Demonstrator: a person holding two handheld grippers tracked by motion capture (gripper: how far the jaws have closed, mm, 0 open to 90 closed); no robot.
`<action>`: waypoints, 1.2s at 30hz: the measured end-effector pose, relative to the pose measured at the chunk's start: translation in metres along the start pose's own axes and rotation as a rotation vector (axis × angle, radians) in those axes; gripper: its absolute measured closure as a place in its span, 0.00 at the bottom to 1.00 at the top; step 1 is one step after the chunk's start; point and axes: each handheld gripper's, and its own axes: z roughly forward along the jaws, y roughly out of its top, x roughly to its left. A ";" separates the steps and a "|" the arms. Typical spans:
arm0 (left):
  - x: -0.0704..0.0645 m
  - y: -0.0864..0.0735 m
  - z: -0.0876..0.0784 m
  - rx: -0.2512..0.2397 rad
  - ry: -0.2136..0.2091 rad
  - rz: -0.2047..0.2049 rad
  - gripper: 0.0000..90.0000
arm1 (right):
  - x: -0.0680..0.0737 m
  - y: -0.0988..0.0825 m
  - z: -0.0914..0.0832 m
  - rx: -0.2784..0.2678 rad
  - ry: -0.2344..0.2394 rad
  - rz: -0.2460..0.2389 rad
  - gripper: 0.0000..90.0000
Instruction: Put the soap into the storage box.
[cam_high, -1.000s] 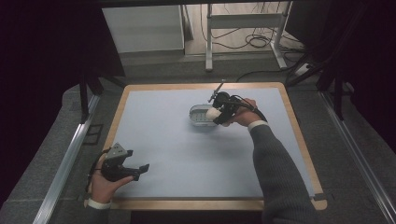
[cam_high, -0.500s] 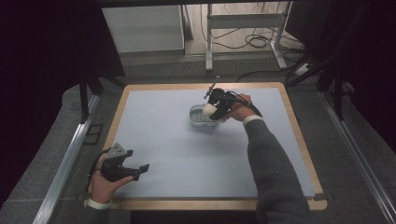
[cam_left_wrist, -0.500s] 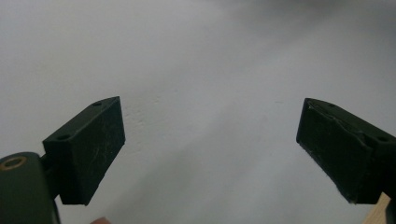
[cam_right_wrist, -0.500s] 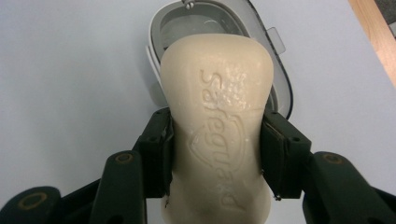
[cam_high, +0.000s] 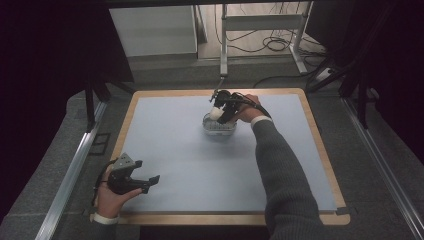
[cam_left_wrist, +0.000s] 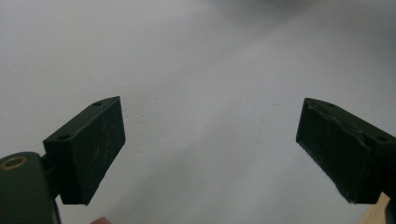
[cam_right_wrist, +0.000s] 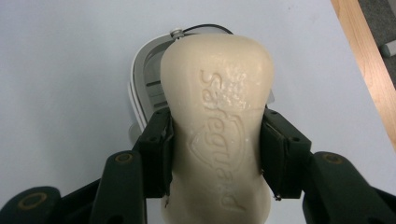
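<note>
My right gripper (cam_right_wrist: 215, 154) is shut on a cream bar of soap (cam_right_wrist: 217, 126) with raised lettering, its black pads pressed to the bar's two sides. Under the soap lies a grey soap dish (cam_right_wrist: 142, 88), mostly hidden by the bar. From above, the right gripper (cam_high: 220, 114) hangs over the soap dish (cam_high: 219, 128) near the far middle of the blue mat (cam_high: 200, 165), with the soap (cam_high: 216, 113) pale at its tip. My left gripper (cam_high: 145, 180) rests at the mat's near left corner, open; its pads (cam_left_wrist: 91, 149) stand wide apart over bare mat.
The mat lies on a wooden-edged board (cam_high: 327, 165). A metal rail (cam_high: 70, 175) runs along the left side, another along the right. Table legs and cables (cam_high: 270, 45) stand on the floor beyond the far edge.
My right gripper has carried the soap leftward and slightly down over the dish. The left hand has stayed put.
</note>
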 end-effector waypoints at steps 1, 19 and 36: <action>0.000 0.000 0.000 0.002 0.001 0.002 0.10 | 0.000 0.001 0.002 -0.002 0.002 -0.003 0.55; -0.001 0.000 0.001 0.004 -0.003 0.000 0.10 | 0.000 0.000 0.028 0.037 -0.002 -0.034 0.55; -0.002 0.000 0.004 0.017 -0.003 0.007 0.10 | -0.004 -0.004 0.011 -0.039 -0.013 0.086 0.47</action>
